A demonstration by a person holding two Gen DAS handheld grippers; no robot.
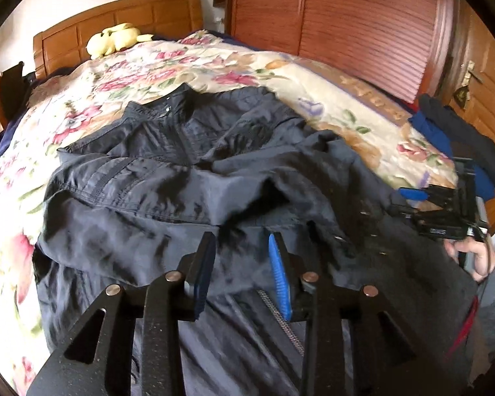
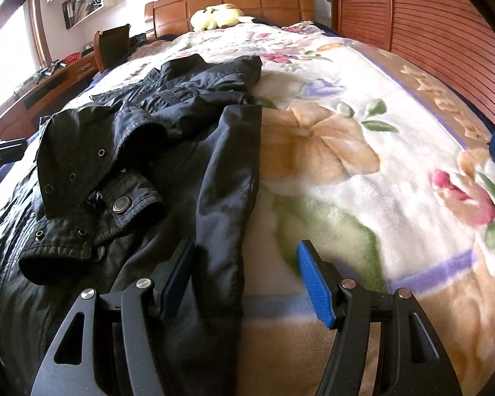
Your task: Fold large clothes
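Black jacket point(image 2: 155, 151), no legible label

A cream fleece blanket printed with pink, peach and purple flowers point(image 2: 363, 178) covers the bed. At its far end stands an orange-brown panelled wooden headboard point(image 2: 227, 0), and a pale yellow plush toy point(image 2: 214, 16) lies just before it. Reddish slatted wardrobe doors point(image 1: 363, 23) run along one side. A pile of blue and dark cloth point(image 1: 458, 142) sits at the blanket's edge. A wooden desk point(image 2: 33, 95) and a dark-backed chair point(image 2: 112, 46) stand on the other side.
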